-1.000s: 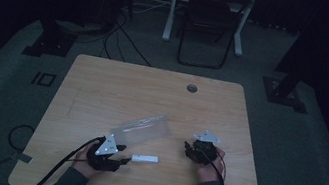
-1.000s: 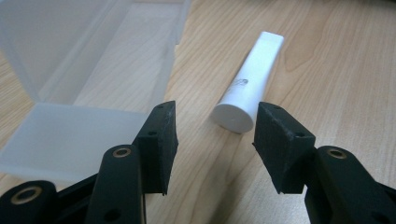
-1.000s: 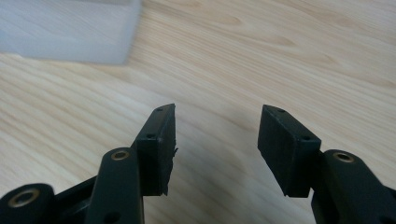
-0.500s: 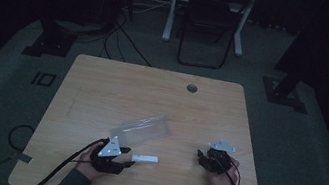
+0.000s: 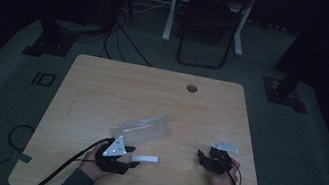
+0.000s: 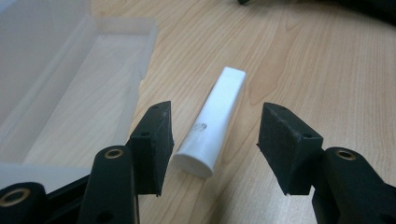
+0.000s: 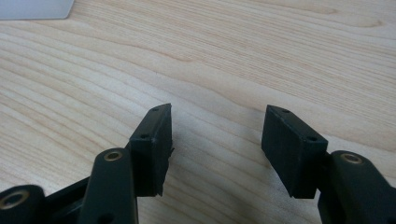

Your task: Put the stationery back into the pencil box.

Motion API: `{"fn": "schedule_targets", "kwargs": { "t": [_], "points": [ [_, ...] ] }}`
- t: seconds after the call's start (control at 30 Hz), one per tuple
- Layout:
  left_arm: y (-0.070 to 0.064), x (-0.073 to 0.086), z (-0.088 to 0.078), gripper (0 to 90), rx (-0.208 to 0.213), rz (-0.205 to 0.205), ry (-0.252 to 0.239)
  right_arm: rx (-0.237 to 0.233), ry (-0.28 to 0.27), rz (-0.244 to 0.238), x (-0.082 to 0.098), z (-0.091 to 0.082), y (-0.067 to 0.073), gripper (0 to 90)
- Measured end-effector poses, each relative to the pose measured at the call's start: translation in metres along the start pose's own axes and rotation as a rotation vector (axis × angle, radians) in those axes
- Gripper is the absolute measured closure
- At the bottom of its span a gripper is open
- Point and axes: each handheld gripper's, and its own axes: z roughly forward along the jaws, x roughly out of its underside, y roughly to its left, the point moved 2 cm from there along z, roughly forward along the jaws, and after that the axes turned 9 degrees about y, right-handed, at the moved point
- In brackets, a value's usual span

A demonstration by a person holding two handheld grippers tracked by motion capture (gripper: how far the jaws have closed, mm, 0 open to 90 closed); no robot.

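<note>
On the wooden table, a small white tube lies flat near the front edge, left of the middle. In the left gripper view the tube sits on the wood with its rounded near end just inside the gap of the jaws, closer to the left pad than to the other, and its squared far end pointing away. No pad presses on it; bare wood shows between the tube and the right pad.

The left gripper rests low over the table near the front edge, left of the middle, held in the person's left hand, its cable trailing off toward the front left corner. Its jaws stand apart and have just been opening, with the tube's near end between them but untouched.

A clear plastic tray lies just behind the left gripper, toward the middle of the table. In the left gripper view the tray is to the left of the tube, its corner near the tube but apart from it.

The right gripper is held in the person's right hand near the front right corner, well apart from the tube. In the right gripper view the right gripper has its jaws apart over bare wood, with nothing between them.
</note>
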Motion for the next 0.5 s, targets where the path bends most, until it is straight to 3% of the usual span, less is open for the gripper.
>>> {"fn": "schedule_targets", "kwargs": {
  "t": [0.37, 0.5],
  "points": [
    [-0.003, -0.015, 0.005, 48.9, 0.011, 0.031, 0.012, -0.012, -0.015, 0.009, 0.001, 0.001, -0.002, 41.1],
    [-0.002, -0.019, 0.008, 52.2, 0.024, 0.017, 0.017, -0.014, -0.016, 0.009, 0.002, 0.001, -0.002, 41.0]
  ]
}}
